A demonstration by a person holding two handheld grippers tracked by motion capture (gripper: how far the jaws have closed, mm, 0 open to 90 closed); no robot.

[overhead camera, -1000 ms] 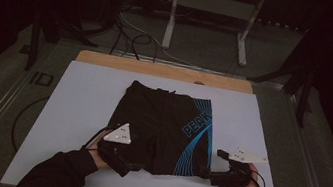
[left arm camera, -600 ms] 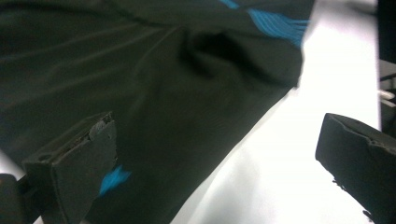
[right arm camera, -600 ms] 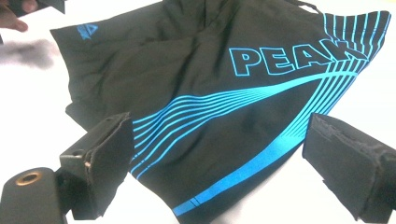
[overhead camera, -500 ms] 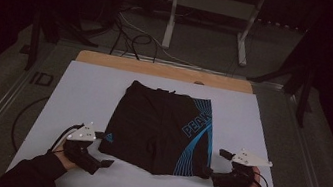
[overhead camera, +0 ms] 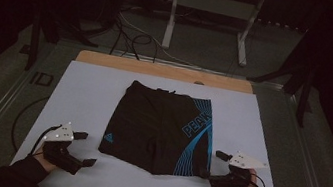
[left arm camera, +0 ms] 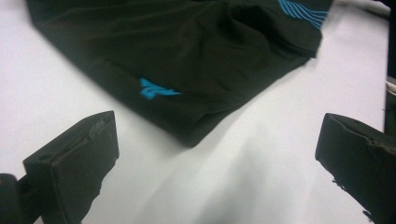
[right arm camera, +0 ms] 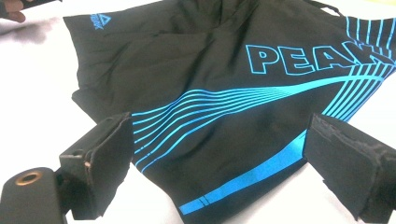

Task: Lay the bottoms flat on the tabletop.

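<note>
Since the earlier frames, the left gripper (overhead camera: 75,152) has drawn back off the shorts' lower left hem to bare sheet at the table's near left; the right gripper (overhead camera: 216,175) has held its place by the lower right hem.

Table: wooden top (overhead camera: 158,68), its far edge showing as a tan strip beyond the sheet.

Sheet: white cover (overhead camera: 83,95) spread over most of the table, bearing everything listed below.

Shorts: one pair, black (overhead camera: 150,121), lying flat at the middle of the sheet, waistband toward the far edge, leg hems toward the person. Blue curved stripes and the word PEAK (right arm camera: 303,58) run down the leg on the person's right; a small blue logo (left arm camera: 156,89) sits near the hem of the other leg. Fabric shows a few soft creases around the crotch seam in the right gripper view.

Left gripper: held in the person's left hand (overhead camera: 45,160), just beside the left leg's corner and clear of it. Jaws stand wide apart in the left gripper view, nothing between them but white sheet, with the hem corner ahead of them.

Right gripper: held in the person's right hand (overhead camera: 243,186), close against the right leg's outer hem. Jaws are spread, and the striped hem lies in the gap between them in the right gripper view, unclamped.
</note>
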